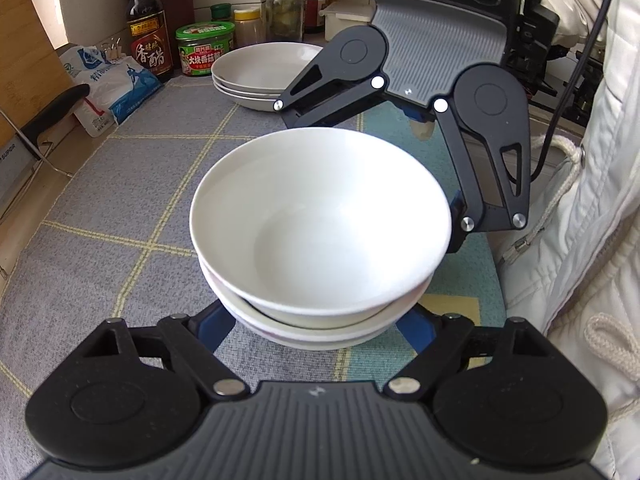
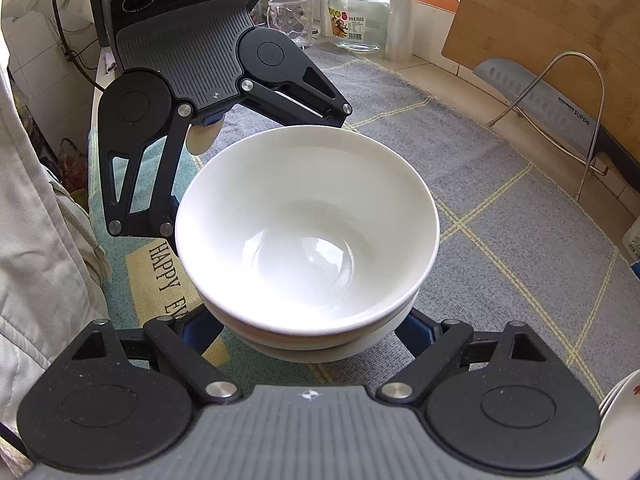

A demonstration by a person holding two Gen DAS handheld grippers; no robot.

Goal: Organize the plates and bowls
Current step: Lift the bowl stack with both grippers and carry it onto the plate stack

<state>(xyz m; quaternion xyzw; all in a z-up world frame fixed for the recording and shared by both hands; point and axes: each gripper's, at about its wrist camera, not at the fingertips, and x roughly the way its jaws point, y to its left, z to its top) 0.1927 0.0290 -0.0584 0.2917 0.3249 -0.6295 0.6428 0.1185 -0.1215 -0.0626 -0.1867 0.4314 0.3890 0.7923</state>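
**Bowls nesting at mid-counter, plates waiting at the far wall**

Grey checked cloth [image 1: 120, 208] is covering the whole counter, and right in the middle of it a stack of white ceramic bowls [image 1: 320, 232] is sitting, at least three deep by my count of the rims. So the bowl half of the job is looking largely done from here. Far left in the left wrist view, a pile of shallow white plates [image 1: 260, 76] is resting near the green-lidded jar [image 1: 205, 50] and the dark vinegar bottle [image 1: 147, 28]. Creeping into the near right corner of the right wrist view is another white dish [image 2: 618, 432], apparently not yet gathered, so I'm judging some sorting is left.

Now the grippers. The left gripper [image 1: 320, 332] is straddling the foot of the bowl stack, fingers [image 1: 218, 326] spread wide on either side; whether the pads are pressing the bowls, I cannot tell. The right gripper [image 2: 312, 330] is doing the same from the opposite side, blue fingers [image 2: 200, 330] splayed around the base, contact hidden under the rim.

Open room is lying across the cloth to the far left. Tighter spots: the cleaver [image 2: 540, 100] on its wire rack against the wooden board, the glass jar [image 2: 359, 16] at the back, and the person's pale jacket [image 1: 592, 220] crowding the counter edge.
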